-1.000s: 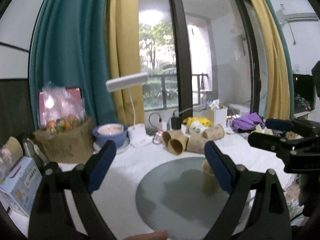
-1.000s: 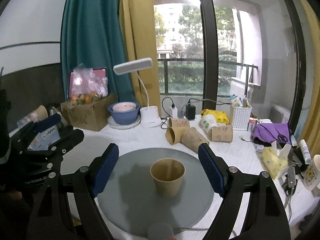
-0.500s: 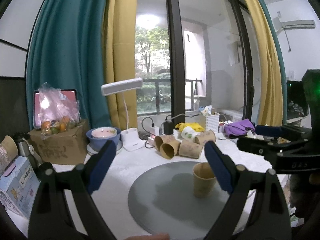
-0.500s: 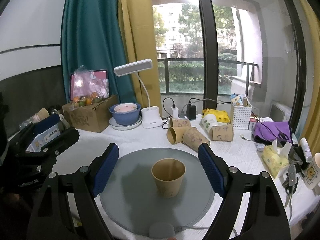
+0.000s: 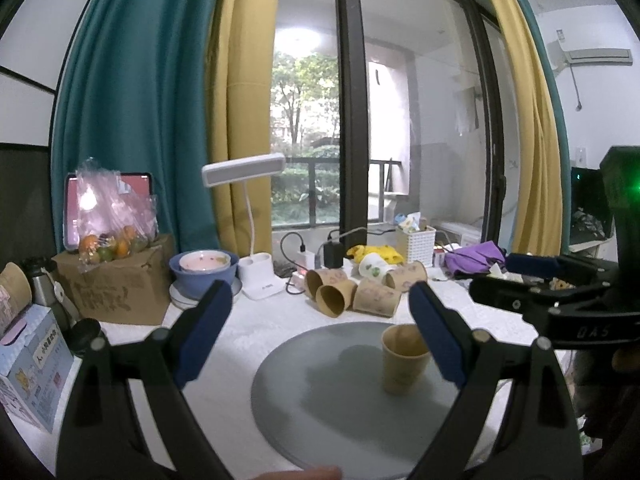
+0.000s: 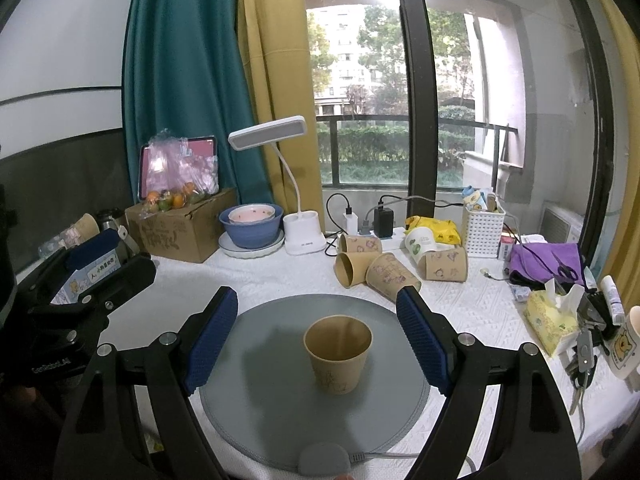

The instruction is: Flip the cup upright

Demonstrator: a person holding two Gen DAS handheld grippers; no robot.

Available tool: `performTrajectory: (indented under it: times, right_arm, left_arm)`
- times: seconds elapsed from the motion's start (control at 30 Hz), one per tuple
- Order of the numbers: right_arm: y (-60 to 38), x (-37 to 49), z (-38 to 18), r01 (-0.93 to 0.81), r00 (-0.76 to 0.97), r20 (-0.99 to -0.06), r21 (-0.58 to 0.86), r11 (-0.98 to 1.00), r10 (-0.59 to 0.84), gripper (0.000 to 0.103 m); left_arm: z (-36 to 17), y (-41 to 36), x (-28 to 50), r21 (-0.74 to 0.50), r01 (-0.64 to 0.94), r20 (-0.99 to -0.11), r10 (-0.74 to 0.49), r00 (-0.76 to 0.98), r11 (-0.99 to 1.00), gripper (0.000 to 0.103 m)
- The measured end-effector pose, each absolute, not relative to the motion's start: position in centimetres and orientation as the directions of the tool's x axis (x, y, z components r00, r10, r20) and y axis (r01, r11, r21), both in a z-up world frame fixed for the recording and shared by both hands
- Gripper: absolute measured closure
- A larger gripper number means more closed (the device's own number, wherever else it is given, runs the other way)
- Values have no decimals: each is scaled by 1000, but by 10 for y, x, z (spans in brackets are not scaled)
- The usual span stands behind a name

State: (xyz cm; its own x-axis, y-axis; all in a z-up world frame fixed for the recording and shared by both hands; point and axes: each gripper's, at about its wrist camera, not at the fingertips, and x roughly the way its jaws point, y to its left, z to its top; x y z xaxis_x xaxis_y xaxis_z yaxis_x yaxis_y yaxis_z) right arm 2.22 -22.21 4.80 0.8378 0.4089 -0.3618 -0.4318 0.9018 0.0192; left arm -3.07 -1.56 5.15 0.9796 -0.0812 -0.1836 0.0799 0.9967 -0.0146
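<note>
- Paper cup [image 6: 338, 354] stood upright, mouth up, on the round grey mat [image 6: 260, 392], a little toward 3 o'clock of the mat's centre in the right wrist view; nothing was touching it
- Right gripper [image 6: 316, 336]: jaws spread wide and released, holding nothing; the cup sat between the blue pads [image 6: 212, 336] in the picture but clear of both
- Left gripper [image 5: 320, 336]: jaws likewise released and empty; in its view the cup [image 5: 402, 364] lay at about 3 o'clock, partly hidden behind the right-hand pad [image 5: 436, 340], and whether pad and cup touched could not be told from that view
- Judgement: the flip looked done, since the cup rested on its base with the rim up; what remained was only to draw both tools away
- Risk 1: the cup looked light and empty, so a brush from a pad while pulling back would likely tip or skid it
- Risk 2: the right gripper's black frame [image 5: 560, 312] reached in at 3 o'clock of the left view, near the cup; the two tools could knock each other if moved together
- Risk 3: a cluster of spare cups [image 6: 384, 268] lay on their sides on the bench [image 6: 248, 276] at 12 o'clock of the mat; a sweep that way could roll one onto the mat
- A cable [image 6: 384, 456] left the mat's near edge at 6 o'clock and could snag a low withdrawal
</note>
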Motion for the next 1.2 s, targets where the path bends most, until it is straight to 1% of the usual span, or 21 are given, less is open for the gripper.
performTrajectory:
  times: [1.2]
  right_arm:
    - [-214,24,43,-443,828,-375,20,896,418,19]
  left_arm:
    - [48,-16,-35,-38,84,-192,-90,977,996,12]
